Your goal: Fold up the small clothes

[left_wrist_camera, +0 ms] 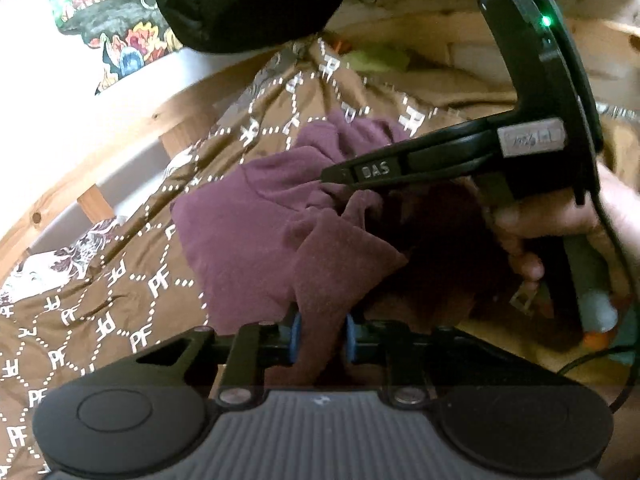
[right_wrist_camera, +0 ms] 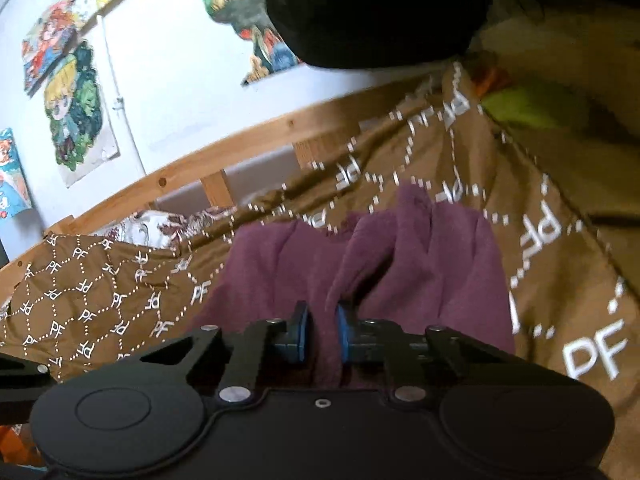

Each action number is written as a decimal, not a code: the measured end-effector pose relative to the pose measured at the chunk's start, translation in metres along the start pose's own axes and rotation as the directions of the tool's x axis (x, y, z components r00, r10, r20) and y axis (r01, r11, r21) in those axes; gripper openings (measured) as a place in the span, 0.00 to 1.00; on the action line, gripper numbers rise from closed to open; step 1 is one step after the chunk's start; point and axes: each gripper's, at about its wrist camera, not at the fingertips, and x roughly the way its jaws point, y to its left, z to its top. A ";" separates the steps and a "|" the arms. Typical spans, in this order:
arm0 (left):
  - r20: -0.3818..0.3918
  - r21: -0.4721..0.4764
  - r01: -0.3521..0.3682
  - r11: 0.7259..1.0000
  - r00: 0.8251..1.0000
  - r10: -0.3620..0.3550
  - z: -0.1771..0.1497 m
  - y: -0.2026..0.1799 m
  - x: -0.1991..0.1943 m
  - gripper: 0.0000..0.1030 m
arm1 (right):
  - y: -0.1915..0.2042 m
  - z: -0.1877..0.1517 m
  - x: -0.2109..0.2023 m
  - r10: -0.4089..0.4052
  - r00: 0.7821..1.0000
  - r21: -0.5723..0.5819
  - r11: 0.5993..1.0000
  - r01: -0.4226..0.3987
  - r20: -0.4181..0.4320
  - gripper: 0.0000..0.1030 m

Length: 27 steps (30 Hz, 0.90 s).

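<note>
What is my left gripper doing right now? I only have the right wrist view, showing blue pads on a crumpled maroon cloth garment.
Observer: The left gripper is shut on a raised fold of that maroon cloth garment.
Operator: Where does my right one sit from there?
Observer: The right gripper reaches in from the right of the left wrist view, farther along the garment, with its tips in a bunched ridge.
Operator: Anything showing on it?
Observer: A small green light glows on its black body.
</note>
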 end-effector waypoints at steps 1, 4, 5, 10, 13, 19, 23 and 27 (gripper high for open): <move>0.014 -0.011 0.014 1.000 1.000 -0.014 0.002 0.000 -0.002 0.22 | 0.003 0.002 -0.003 -0.004 1.000 -0.026 1.000 0.005 0.020 0.14; 0.059 -0.036 0.071 0.997 0.996 -0.069 0.010 -0.003 -0.007 0.21 | 0.008 0.013 -0.016 -0.011 0.997 -0.084 0.996 0.018 0.083 0.13; 0.071 -0.035 0.089 0.995 0.994 -0.086 0.012 -0.005 -0.008 0.21 | 0.009 0.017 -0.021 -0.014 0.994 -0.099 0.995 0.024 0.105 0.13; 0.100 -0.006 0.141 0.990 0.985 -0.140 0.017 -0.020 -0.009 0.22 | 0.002 0.031 -0.042 -0.062 0.985 -0.110 0.991 0.080 0.159 0.13; 0.100 0.016 0.156 0.988 0.982 -0.157 0.017 -0.028 -0.006 0.22 | -0.013 0.031 -0.049 -0.111 0.985 -0.071 0.990 0.122 0.134 0.13; 0.076 0.025 0.184 0.983 0.980 -0.185 0.013 -0.035 -0.001 0.30 | -0.039 0.029 -0.053 -0.158 0.985 0.010 0.988 0.157 0.066 0.13; 0.061 -0.019 0.247 0.969 0.967 -0.246 0.011 -0.032 -0.001 0.50 | -0.041 0.026 -0.049 -0.175 0.984 0.004 0.985 0.175 0.032 0.13; 0.079 -0.081 0.307 0.948 0.950 -0.301 0.010 -0.022 -0.006 0.72 | -0.046 0.025 -0.044 -0.180 0.984 0.024 0.983 0.180 -0.007 0.14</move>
